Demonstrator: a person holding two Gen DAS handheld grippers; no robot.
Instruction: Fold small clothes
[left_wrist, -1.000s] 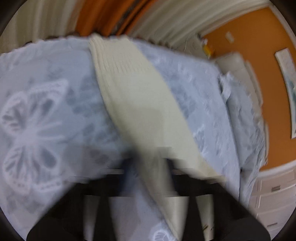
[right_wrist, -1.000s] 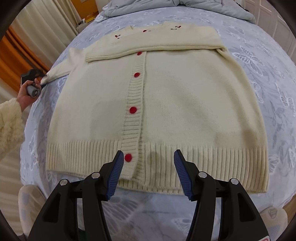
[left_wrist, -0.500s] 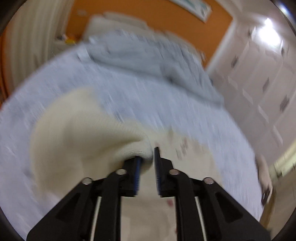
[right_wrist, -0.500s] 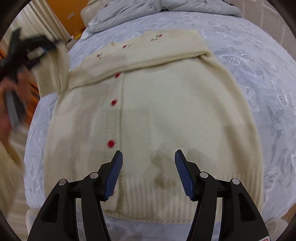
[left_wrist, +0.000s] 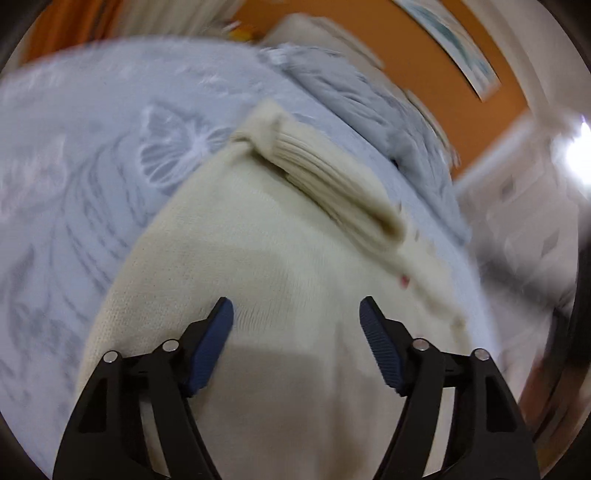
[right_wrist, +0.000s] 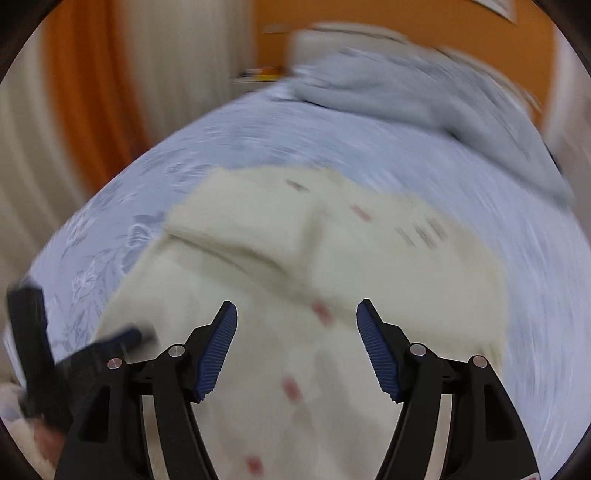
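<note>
A cream knit cardigan (right_wrist: 332, 280) with red buttons lies flat on the bed. Its left sleeve (right_wrist: 240, 225) now lies folded across the chest; in the left wrist view the ribbed cuff (left_wrist: 325, 173) rests on the body (left_wrist: 258, 266). My left gripper (left_wrist: 295, 325) is open and empty, hovering over the cardigan's left side. It also shows blurred at the lower left of the right wrist view (right_wrist: 92, 354). My right gripper (right_wrist: 295, 332) is open and empty above the button band. Both views are blurred.
The bed has a pale blue butterfly-print cover (left_wrist: 92, 166). A grey duvet (right_wrist: 424, 96) is bunched at the head of the bed. Orange and cream curtains (right_wrist: 92, 92) hang on the left, an orange wall (left_wrist: 424, 48) behind.
My left gripper carried the sleeve over the cardigan's body, let go of it and opened. My right gripper moved forward from the hem up over the button band.
</note>
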